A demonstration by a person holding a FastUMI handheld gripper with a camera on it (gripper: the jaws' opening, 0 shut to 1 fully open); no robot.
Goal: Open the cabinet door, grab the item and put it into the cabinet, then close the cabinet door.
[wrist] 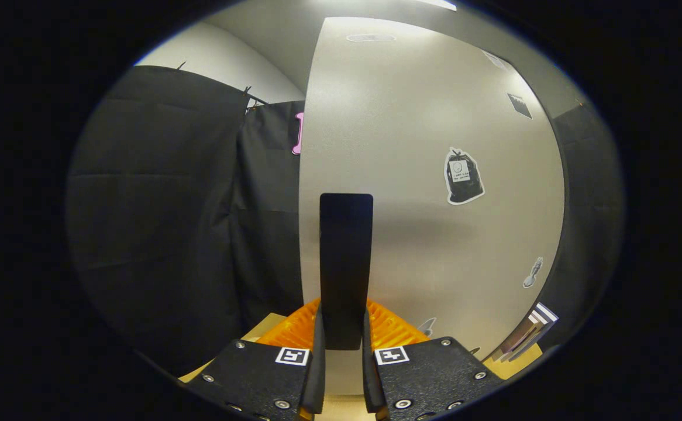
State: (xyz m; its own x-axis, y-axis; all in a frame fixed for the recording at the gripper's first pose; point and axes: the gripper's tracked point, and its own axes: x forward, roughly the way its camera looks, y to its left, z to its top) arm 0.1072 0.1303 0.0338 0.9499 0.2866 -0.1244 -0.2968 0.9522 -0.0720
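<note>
the claw [341, 327] is pointing straight ahead at the cabinet door [429, 193], its two fingers [316, 351] standing upright and parallel, drawn in close on either side of a dark upright handle [345, 263]. both fingers are pressing against the lower part of that handle, so the claw is pinching it. the handle is rising up from between the fingertips and sitting against the pale grey door, near the door's left edge. the door is spreading wide just beyond the fingers, curving away to the right, and is carrying a few stickers: a dark bag-shaped one [464, 176] up and to the right of the handle, and a small pale one [532, 273] lower and further right. to the left of the fingers, black cloth [159, 222] is hanging as the booth's wall. low down, right of the fingers, some flat striped items [531, 333] are leaning near the foot of the door. whether any of these is the item to be stowed cannot be told.
</note>
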